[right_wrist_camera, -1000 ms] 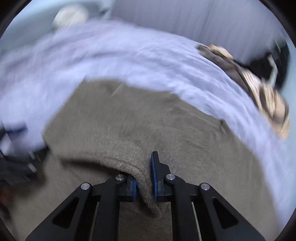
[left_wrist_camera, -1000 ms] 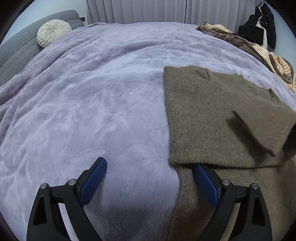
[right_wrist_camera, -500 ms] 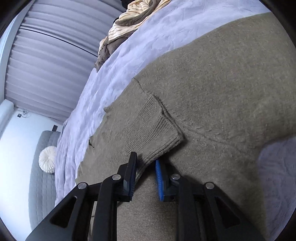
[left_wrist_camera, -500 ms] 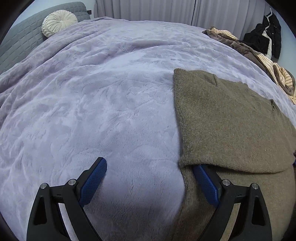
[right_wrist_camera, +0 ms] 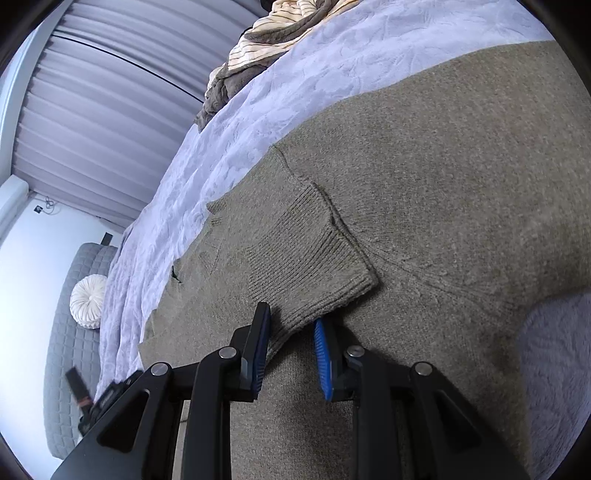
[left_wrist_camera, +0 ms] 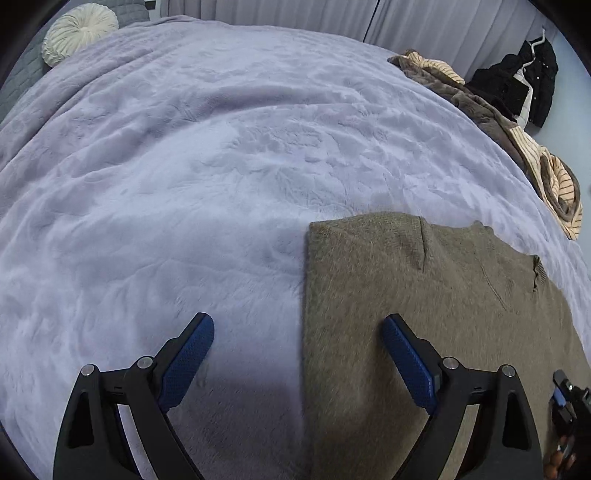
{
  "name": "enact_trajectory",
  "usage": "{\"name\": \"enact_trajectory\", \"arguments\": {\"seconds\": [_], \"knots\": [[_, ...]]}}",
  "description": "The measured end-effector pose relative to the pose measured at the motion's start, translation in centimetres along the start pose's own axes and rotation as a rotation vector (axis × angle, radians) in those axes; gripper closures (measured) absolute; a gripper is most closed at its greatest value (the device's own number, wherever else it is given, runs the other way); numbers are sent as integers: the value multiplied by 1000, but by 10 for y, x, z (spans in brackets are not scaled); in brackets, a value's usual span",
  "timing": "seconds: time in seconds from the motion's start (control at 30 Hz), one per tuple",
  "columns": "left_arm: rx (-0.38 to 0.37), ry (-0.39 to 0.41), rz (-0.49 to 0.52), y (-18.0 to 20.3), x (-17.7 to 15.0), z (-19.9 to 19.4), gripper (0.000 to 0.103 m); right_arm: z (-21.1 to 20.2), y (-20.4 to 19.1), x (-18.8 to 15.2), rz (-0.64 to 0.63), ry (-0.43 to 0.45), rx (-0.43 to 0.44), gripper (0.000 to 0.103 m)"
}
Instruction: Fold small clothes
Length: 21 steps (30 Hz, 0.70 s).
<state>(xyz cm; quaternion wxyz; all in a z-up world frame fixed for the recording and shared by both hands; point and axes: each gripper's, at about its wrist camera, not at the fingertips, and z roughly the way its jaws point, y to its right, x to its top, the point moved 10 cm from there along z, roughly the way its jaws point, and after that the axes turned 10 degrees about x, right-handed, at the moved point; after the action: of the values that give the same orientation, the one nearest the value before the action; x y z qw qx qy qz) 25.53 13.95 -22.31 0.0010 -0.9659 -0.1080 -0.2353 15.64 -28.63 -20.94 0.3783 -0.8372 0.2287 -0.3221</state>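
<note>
An olive-brown knit sweater [left_wrist_camera: 424,295] lies flat on the lavender blanket [left_wrist_camera: 184,166], its left side folded in to a straight edge. My left gripper [left_wrist_camera: 297,325] is open and empty, straddling that left edge just above the cloth. In the right wrist view the sweater [right_wrist_camera: 461,166] fills the frame, with a sleeve folded across the body and its ribbed cuff [right_wrist_camera: 306,266] lying flat. My right gripper [right_wrist_camera: 291,325] is open, its blue pads on either side of the cuff's end, no longer pinching it.
A pile of striped and brown clothes [left_wrist_camera: 517,140] lies at the bed's far right edge, also in the right wrist view [right_wrist_camera: 258,48]. A round cream cushion [left_wrist_camera: 79,31] rests at the grey headboard. A black jacket [left_wrist_camera: 524,85] hangs beyond. Curtains [right_wrist_camera: 92,110] stand behind.
My right gripper carried the sleeve across the sweater, laid it down and opened, letting go of the cuff. My left gripper shifted right over the sweater's folded left edge, still open.
</note>
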Motion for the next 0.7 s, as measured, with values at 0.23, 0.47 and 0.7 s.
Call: {"name": "enact_trajectory", "arguments": {"seconds": [0.23, 0.47, 0.7], "knots": [[-107, -17, 2, 25, 5, -4, 93, 4, -15, 3, -84, -27, -36, 74], [-46, 28, -5, 2, 13, 4, 93, -4, -44, 22, -208, 16, -28, 95], [15, 64, 21, -10, 2, -19, 92, -8, 10, 4, -15, 1, -71, 96]]}}
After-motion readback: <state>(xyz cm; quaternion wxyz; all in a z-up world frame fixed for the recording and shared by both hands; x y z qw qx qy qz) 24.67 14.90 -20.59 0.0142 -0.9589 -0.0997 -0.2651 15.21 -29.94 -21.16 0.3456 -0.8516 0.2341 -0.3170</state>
